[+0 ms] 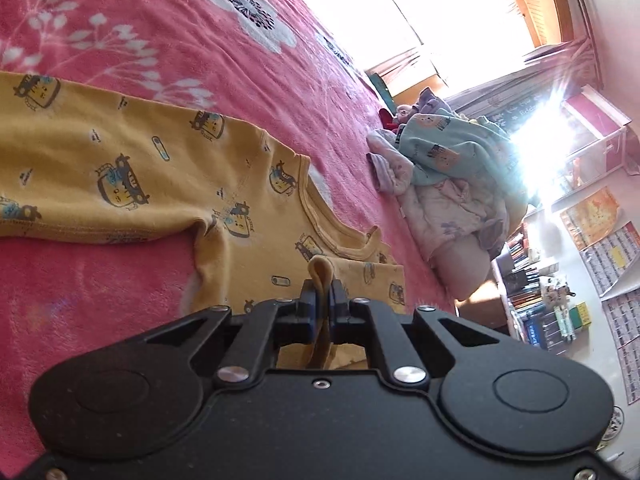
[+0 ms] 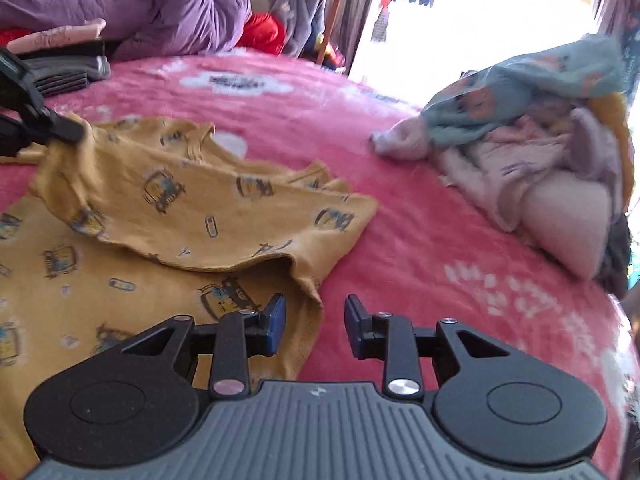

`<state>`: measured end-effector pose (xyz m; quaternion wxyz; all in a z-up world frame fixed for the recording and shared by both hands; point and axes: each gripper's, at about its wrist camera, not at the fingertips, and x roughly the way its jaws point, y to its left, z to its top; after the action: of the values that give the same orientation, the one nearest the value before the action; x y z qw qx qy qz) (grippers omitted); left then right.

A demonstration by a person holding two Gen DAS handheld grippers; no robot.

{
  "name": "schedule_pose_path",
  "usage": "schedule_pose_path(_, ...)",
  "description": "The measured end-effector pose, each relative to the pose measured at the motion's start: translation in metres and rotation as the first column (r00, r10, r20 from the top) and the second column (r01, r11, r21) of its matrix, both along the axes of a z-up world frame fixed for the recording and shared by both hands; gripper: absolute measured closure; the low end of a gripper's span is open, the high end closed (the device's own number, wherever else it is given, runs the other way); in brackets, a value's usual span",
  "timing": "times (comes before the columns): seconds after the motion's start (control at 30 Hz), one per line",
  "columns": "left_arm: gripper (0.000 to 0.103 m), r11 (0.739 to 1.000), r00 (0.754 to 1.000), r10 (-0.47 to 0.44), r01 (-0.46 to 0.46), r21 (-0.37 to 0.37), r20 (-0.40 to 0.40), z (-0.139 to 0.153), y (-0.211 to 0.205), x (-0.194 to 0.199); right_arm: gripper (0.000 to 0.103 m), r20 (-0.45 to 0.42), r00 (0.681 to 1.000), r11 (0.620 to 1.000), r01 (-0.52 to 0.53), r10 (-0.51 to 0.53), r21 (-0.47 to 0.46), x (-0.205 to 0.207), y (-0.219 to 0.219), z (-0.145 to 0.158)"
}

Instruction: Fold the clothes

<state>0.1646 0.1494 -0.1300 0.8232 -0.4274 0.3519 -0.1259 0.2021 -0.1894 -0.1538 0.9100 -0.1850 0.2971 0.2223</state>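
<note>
left gripper [image 1: 321, 298]: clamped on a fold of the yellow shirt [image 1: 120, 168]
right gripper [image 2: 315, 326]: jaws apart, nothing between, above the shirt's edge
shirt: spread on pink blanket [image 2: 400, 240], part folded over
pile [image 2: 532, 152]: unfolded clothes, well apart

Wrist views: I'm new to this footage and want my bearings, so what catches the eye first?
The yellow printed garment lies spread on the pink flowered blanket, one part folded back over the rest. The left gripper pinches a fold of its fabric, while the right gripper stands open at the garment's edge. A heap of unfolded clothes sits on the blanket to the right, by the bright window.
</note>
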Motion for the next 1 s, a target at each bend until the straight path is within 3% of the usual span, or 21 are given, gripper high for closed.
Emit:
schedule_pose_path(0.03, 0.099, 1.000, 1.000, -0.004, 0.004, -0.004, -0.001, 0.000, 0.000, 0.000, 0.074, 0.001, 1.000, 1.000, -0.002, 0.002, 0.006, 0.003, 0.001, -0.002)
schedule_pose_path(0.07, 0.099, 1.000, 1.000, -0.007, 0.007, -0.015, -0.003, 0.000, 0.000, 0.000, 0.092, 0.002, 1.000, 1.000, -0.005, 0.005, 0.011, 0.006, 0.002, -0.004)
schedule_pose_path(0.1, 0.099, 0.999, 1.000, -0.008, 0.008, -0.031, -0.002, 0.001, 0.001, 0.000, 0.099, -0.008, 1.000, 1.000, -0.007, 0.007, 0.007, 0.007, 0.002, -0.006)
schedule_pose_path(0.23, 0.099, 0.995, 1.000, -0.014, 0.017, -0.099, 0.027, 0.009, 0.009, -0.006, 0.099, -0.009, 0.999, 0.999, 0.050, -0.050, 0.021, 0.002, -0.007, -0.005)
schedule_pose_path(0.27, 0.099, 0.996, 1.000, -0.020, 0.021, -0.087, 0.016, 0.009, 0.010, -0.006, 0.099, -0.025, 0.998, 0.997, 0.063, -0.062, 0.045, 0.003, -0.011, -0.007)
schedule_pose_path(0.37, 0.099, 0.997, 0.996, -0.016, 0.023, 0.071, -0.093, -0.006, 0.007, -0.001, 0.099, -0.079, 0.990, 0.983, 0.123, -0.113, 0.136, 0.008, -0.022, -0.010)
schedule_pose_path(0.53, 0.099, 0.994, 0.995, -0.044, 0.053, 0.091, -0.092, -0.008, 0.003, 0.001, 0.097, -0.136, 0.978, 0.946, 0.192, -0.160, 0.260, 0.013, -0.035, -0.016)
schedule_pose_path(0.6, 0.099, 0.994, 0.994, -0.047, 0.056, 0.091, -0.104, -0.012, 0.002, 0.001, 0.091, -0.139, 0.976, 0.943, 0.199, -0.167, 0.265, 0.011, -0.038, -0.014)
schedule_pose_path(0.67, 0.099, 0.994, 0.993, -0.043, 0.054, 0.098, -0.113, -0.015, 0.002, 0.000, 0.076, -0.124, 0.978, 0.949, 0.194, -0.167, 0.247, 0.006, -0.037, -0.009)
schedule_pose_path(0.87, 0.099, 0.993, 0.995, -0.045, 0.055, 0.106, -0.086, -0.011, 0.002, -0.005, 0.074, -0.105, 0.983, 0.961, 0.172, -0.152, 0.218, -0.018, -0.047, -0.005)
schedule_pose_path(1.0, 0.099, 0.992, 0.994, -0.050, 0.061, 0.113, -0.096, -0.012, 0.002, -0.004, 0.074, -0.122, 0.972, 0.936, 0.226, -0.200, 0.269, -0.027, -0.064, -0.002)
